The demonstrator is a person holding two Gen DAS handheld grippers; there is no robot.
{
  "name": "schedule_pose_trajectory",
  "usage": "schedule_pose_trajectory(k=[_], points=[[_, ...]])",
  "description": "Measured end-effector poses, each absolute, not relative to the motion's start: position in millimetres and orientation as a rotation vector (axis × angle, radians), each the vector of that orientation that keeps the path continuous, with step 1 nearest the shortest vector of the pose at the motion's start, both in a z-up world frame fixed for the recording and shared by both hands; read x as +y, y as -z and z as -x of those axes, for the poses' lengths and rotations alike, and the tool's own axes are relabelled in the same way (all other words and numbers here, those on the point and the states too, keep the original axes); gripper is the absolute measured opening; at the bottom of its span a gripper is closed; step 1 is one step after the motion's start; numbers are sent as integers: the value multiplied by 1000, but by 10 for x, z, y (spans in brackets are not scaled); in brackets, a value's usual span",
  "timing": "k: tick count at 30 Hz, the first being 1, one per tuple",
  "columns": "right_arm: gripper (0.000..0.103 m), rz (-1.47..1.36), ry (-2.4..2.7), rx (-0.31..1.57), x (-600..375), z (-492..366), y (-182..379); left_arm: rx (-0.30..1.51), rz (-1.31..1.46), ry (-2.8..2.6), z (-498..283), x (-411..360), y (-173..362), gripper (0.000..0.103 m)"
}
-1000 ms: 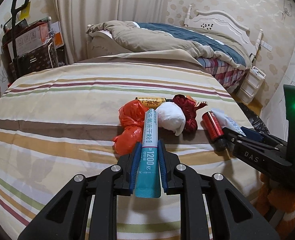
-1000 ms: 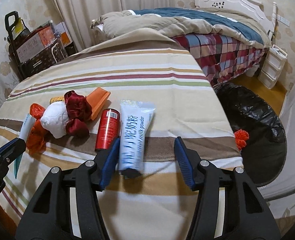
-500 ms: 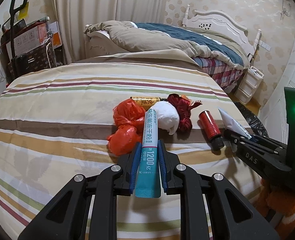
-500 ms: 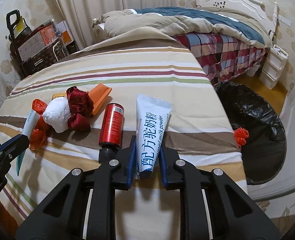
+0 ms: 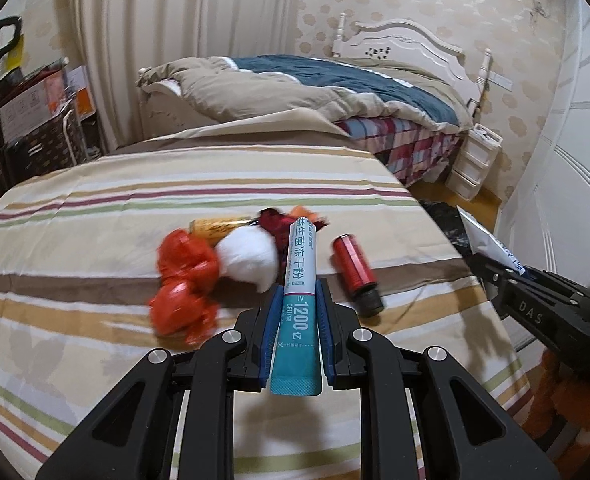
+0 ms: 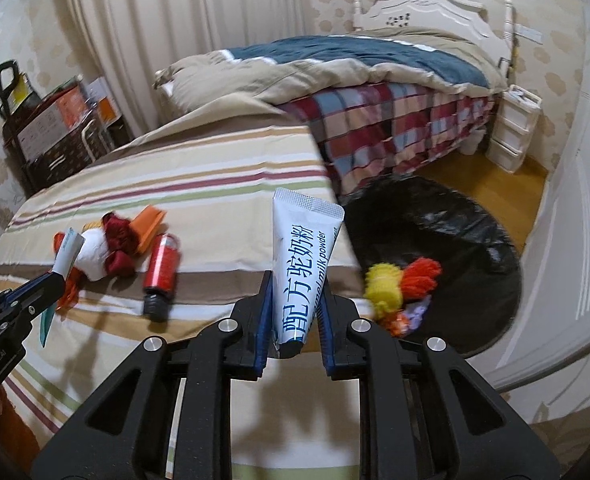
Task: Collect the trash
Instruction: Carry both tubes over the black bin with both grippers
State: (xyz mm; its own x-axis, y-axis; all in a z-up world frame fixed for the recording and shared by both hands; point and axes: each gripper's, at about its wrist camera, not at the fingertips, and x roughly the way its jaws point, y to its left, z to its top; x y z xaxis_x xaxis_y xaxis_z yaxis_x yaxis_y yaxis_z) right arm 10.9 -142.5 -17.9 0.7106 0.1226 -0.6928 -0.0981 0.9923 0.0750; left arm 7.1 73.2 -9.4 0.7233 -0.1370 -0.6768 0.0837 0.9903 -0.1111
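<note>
My left gripper (image 5: 296,292) is shut on a teal-and-white powder stick sachet (image 5: 300,288), lifted above the striped bed cover (image 5: 95,216). My right gripper (image 6: 295,284) is shut on a white milk powder sachet (image 6: 304,256), raised near the bed's right edge. Left on the cover lie a red can (image 5: 355,268), crumpled orange plastic (image 5: 185,280), a white wad (image 5: 249,258), dark red wrapping (image 6: 115,236), an orange piece (image 6: 147,224) and a yellow tube (image 5: 219,227). A black-lined trash bin (image 6: 455,232) stands on the floor to the right of the bed.
Yellow, orange and purple yarn pompoms (image 6: 399,284) show at the bin's near side. A second bed with a blue-and-tan duvet (image 5: 335,88) and white headboard lies behind. White drawers (image 6: 513,128) stand by the far wall, a loaded cart (image 5: 27,120) at left.
My right gripper shut on the milk powder sachet and lifted it off the cover toward the right. My left gripper rose and shifted right with its stick sachet.
</note>
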Motion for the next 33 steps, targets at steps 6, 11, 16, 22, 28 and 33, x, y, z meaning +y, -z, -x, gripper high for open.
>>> schedule_pose_trajectory(k=[6,11,16,22,28,33], points=[[20,-55,-67,751,-1730,-128,117,737,41,176,-198,419,47,20],[20,-70,-31,741,-1933,-167,107,735,13,217,-320,170,39,20],[20,-79,2,732,-2123,-237,111,732,-9,256,-462,-102,29,20],[20,-87,26,726,-2317,-372,129,753,-22,293,-686,-436,60,20],[20,-93,42,726,-2471,-499,155,754,-63,315,-837,-759,100,20],[20,-108,59,733,-2608,-581,217,766,-93,326,-943,-989,173,20]])
